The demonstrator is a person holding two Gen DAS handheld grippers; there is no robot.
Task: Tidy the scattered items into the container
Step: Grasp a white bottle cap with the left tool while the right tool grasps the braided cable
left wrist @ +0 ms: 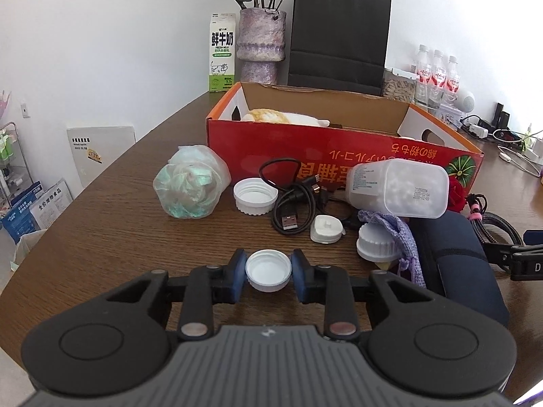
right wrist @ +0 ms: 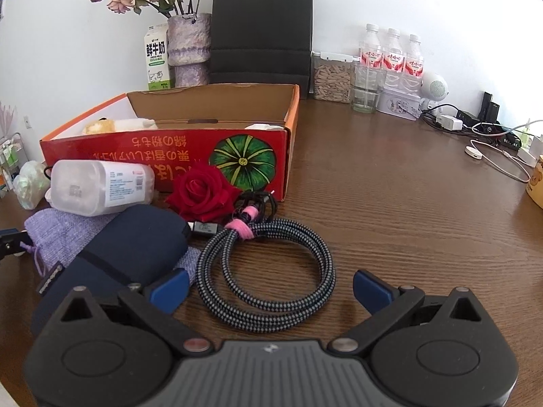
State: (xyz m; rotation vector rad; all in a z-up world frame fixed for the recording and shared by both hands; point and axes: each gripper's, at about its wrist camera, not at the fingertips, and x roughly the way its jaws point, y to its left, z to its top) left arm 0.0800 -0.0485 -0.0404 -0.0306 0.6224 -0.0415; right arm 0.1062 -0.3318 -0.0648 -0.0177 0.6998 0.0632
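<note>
Two grippers over a brown bench (right wrist: 390,196). The left gripper (left wrist: 268,273) has its jaws closed on a small white cap (left wrist: 268,275), held mouth-up at 6 o'clock of the red carton (left wrist: 339,159). The right gripper (right wrist: 270,291) has its jaws wide open, straddling a braided cable coil (right wrist: 268,271). At the carton's 11 o'clock stands a milk carton (left wrist: 222,52) labelled "FRESH MILK". The carton's red front bears inverted Japanese lettering and a green pumpkin emblem (right wrist: 242,161).

Lived-in home room, wooden table (right wrist: 390,186), flower vase (right wrist: 188,47), milk carton (right wrist: 156,59), water bottles (right wrist: 392,54), chargers (right wrist: 448,122)
</note>
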